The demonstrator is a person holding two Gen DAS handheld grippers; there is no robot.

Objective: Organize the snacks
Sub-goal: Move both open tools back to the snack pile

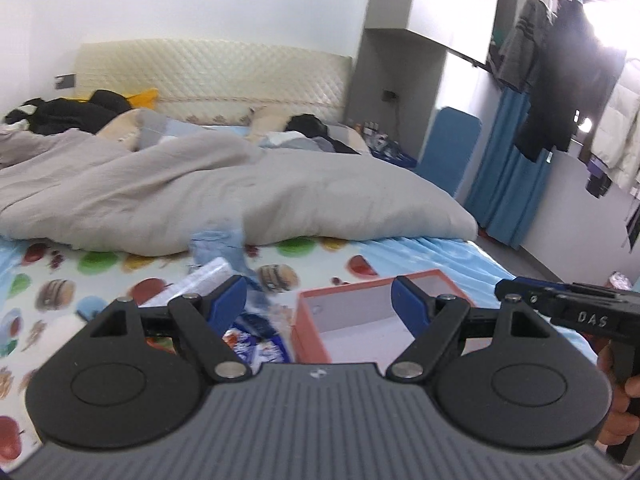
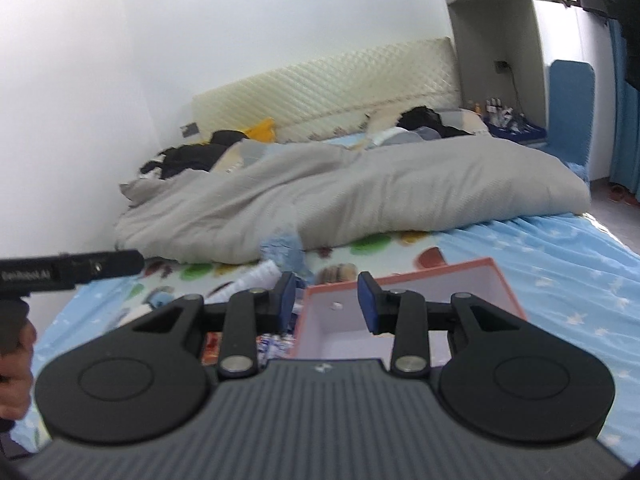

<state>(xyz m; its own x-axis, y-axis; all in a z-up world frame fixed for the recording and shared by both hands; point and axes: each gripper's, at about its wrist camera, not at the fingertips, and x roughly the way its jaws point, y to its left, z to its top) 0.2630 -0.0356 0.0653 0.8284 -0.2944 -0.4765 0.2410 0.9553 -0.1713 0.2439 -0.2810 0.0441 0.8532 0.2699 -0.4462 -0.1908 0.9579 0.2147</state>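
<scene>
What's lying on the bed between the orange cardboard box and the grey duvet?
Bare fruit-print sheet separates the orange cardboard box from the grey duvet; the left wrist view shows it best.

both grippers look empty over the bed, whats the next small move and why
Probably lower the left hand-held gripper onto the snack packets heaped left of the orange box. Its jaws stand wide with nothing between them, the packets lie nearest it, and the box looks nearly empty. The right hand-held gripper holds nothing either.

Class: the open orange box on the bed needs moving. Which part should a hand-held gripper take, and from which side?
Grip the near wall of the orange box from above, one finger inside, one outside. It lies open-topped and looks empty, so its thin upright rim is probably the easiest hold.
</scene>
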